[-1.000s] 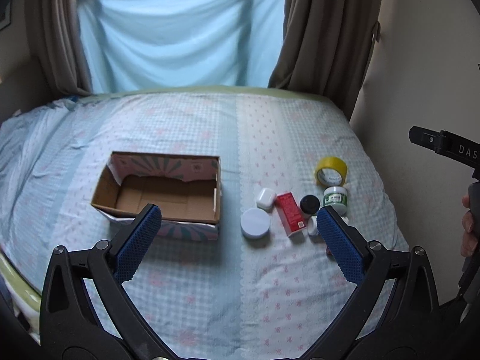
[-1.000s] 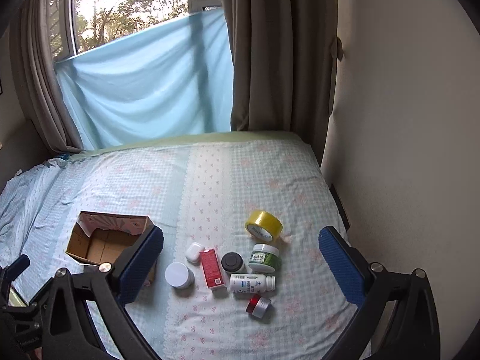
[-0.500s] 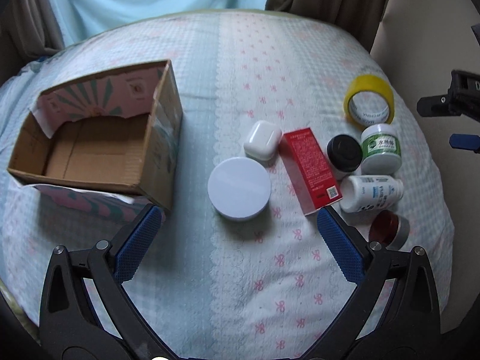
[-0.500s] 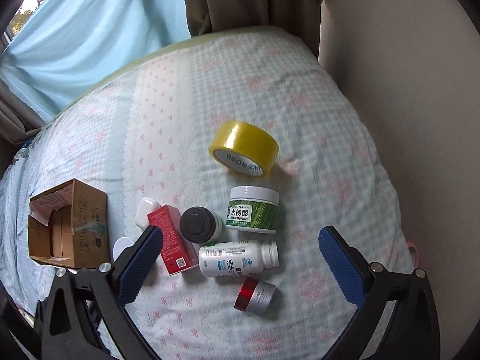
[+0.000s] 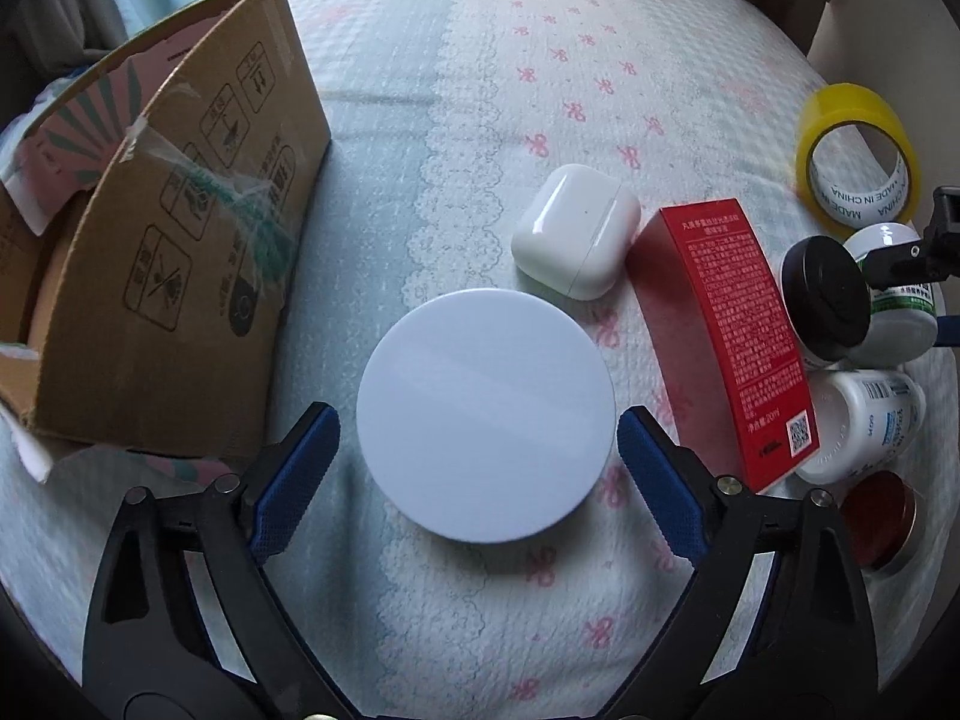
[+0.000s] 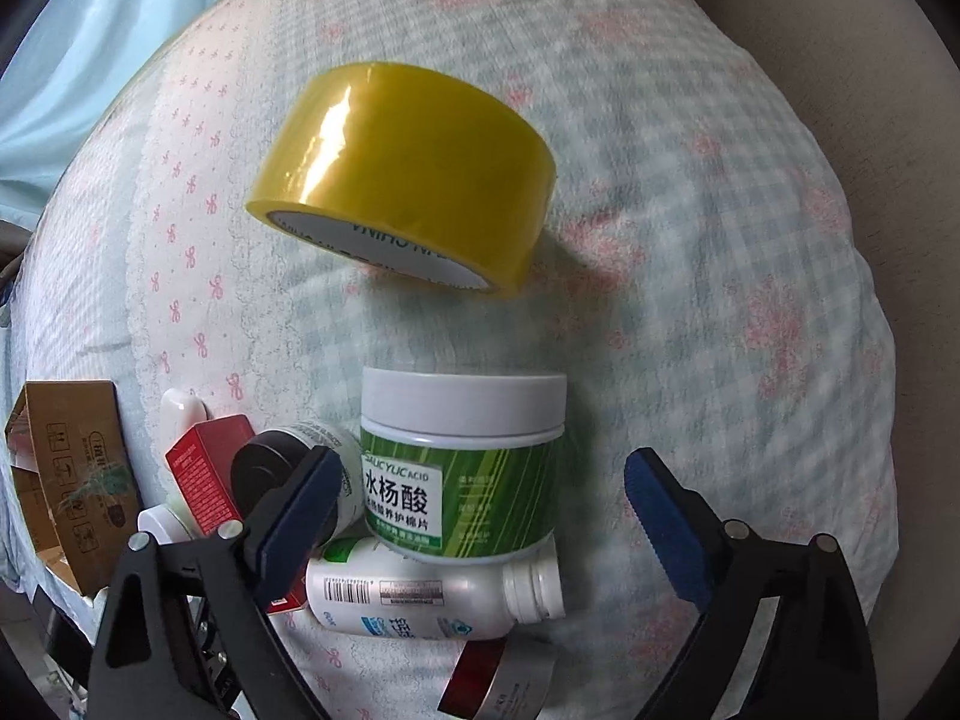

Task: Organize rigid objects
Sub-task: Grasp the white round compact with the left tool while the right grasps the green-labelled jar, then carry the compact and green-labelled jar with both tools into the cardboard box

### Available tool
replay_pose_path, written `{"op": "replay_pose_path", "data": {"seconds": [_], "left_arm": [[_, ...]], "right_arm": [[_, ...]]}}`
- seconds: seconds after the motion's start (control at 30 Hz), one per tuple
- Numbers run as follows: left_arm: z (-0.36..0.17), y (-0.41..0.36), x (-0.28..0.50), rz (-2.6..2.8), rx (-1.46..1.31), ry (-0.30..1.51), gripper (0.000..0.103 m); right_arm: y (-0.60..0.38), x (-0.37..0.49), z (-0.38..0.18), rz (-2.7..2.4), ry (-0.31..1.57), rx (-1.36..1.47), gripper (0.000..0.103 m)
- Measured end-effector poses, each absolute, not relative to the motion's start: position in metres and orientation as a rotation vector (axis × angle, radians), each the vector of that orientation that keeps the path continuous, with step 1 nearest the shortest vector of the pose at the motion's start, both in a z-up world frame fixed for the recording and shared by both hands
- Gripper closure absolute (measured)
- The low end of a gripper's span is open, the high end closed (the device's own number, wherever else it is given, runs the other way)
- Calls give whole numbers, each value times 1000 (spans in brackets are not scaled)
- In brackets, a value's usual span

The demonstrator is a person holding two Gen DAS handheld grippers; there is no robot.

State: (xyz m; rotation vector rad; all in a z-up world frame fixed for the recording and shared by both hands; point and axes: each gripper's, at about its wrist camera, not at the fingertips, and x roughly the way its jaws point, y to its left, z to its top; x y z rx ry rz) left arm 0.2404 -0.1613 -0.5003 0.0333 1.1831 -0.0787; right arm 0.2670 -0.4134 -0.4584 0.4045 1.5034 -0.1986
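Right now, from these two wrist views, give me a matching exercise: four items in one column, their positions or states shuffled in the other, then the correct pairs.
Items:
1. white round lid
2. green-label jar
3. white bottle
4. yellow tape roll

Positions or states:
A. lying on its side, uncapped
B. between the open left gripper fingers
C. farthest up the bed, resting on its rim
D. upright, framed by the open right gripper

Pairs: 1-B, 2-D, 3-A, 4-C
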Motion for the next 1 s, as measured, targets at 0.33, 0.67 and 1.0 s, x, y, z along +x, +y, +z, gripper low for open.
{"op": "replay_pose_path", "data": {"seconds": [0.33, 0.67, 1.0], "left_arm": [[-508, -165, 252, -100, 36, 1201, 35], [-496, -162, 249, -124, 29, 1190, 35], [-412, -155, 236, -159, -20, 1097, 35]], "right_arm": [[-415, 277, -481, -178, 1558, 430, 36], [-417, 270, -470, -184, 1506, 431, 37], [-419, 240, -390, -174, 1368, 405, 37]]}}
